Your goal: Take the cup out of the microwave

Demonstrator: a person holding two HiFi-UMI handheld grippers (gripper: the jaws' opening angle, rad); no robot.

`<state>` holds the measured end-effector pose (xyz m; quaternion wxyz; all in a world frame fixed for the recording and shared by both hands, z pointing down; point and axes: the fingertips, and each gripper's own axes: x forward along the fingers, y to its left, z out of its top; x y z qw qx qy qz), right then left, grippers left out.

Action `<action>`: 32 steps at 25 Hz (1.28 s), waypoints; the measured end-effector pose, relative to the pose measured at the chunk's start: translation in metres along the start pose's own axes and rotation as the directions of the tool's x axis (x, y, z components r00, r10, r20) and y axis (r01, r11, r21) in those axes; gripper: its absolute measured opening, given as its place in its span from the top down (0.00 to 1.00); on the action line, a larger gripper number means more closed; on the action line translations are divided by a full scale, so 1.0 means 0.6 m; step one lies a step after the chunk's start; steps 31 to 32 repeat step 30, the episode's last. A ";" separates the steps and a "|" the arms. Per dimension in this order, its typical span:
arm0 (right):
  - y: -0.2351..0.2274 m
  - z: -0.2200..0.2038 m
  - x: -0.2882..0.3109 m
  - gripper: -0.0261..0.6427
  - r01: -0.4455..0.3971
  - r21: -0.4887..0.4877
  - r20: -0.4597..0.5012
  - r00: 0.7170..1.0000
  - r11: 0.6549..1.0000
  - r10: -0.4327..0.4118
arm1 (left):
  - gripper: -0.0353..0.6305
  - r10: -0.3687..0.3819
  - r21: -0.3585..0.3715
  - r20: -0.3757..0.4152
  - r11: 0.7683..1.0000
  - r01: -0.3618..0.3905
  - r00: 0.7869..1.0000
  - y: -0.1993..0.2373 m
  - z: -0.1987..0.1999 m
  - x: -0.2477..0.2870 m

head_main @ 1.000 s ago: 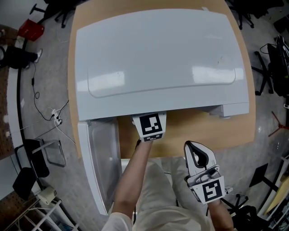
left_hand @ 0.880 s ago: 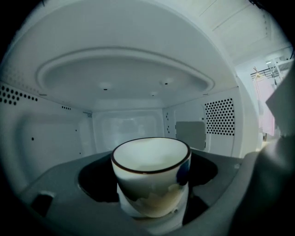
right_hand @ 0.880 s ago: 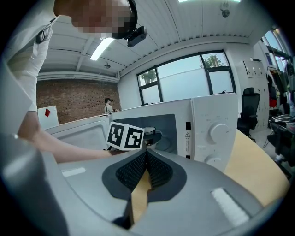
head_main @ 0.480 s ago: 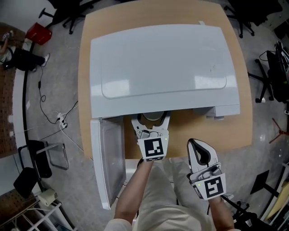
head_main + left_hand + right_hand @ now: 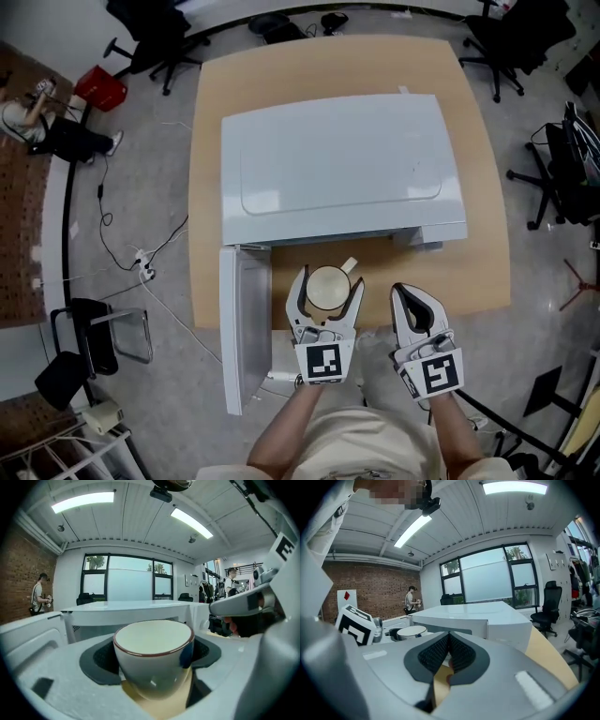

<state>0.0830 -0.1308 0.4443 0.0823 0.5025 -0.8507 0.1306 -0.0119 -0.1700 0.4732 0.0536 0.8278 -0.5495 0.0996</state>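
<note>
A cream cup (image 5: 326, 287) with a brown rim and a small handle hangs above the wooden table (image 5: 483, 267), just in front of the white microwave (image 5: 337, 169). My left gripper (image 5: 328, 281) is shut on it. In the left gripper view the cup (image 5: 153, 660) sits upright between the dark pads (image 5: 101, 660), which press its sides. The microwave door (image 5: 242, 328) stands open at the left, swung toward me. My right gripper (image 5: 405, 292) hovers beside the left one near the table's front edge. Its pads (image 5: 461, 654) meet with nothing between them. From there the cup (image 5: 410, 631) shows at the left.
Office chairs (image 5: 506, 37) stand behind and to the right of the table. Cables and a power strip (image 5: 142, 267) lie on the floor at the left, with a metal chair frame (image 5: 103, 328) beside them. A person (image 5: 411, 603) stands far off by the brick wall.
My left gripper has drawn back out of the microwave toward me, bringing the cup into the open above the table. The right gripper has risen a little.
</note>
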 end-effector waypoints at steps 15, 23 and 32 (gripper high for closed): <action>0.002 0.051 -0.048 0.95 0.039 -0.009 0.061 0.997 0.999 -0.039 | 0.34 -0.039 -0.041 0.043 0.998 0.041 0.998 -0.036 0.101 -0.116; 0.000 0.049 -0.058 0.95 0.047 -0.019 0.059 0.997 0.999 -0.046 | 0.34 -0.021 -0.088 0.028 0.996 0.023 0.999 -0.036 0.104 -0.129; 0.009 0.048 -0.062 0.95 0.042 -0.022 0.056 0.998 0.999 -0.041 | 0.34 -0.010 -0.092 0.040 0.996 0.014 0.999 -0.032 0.112 -0.138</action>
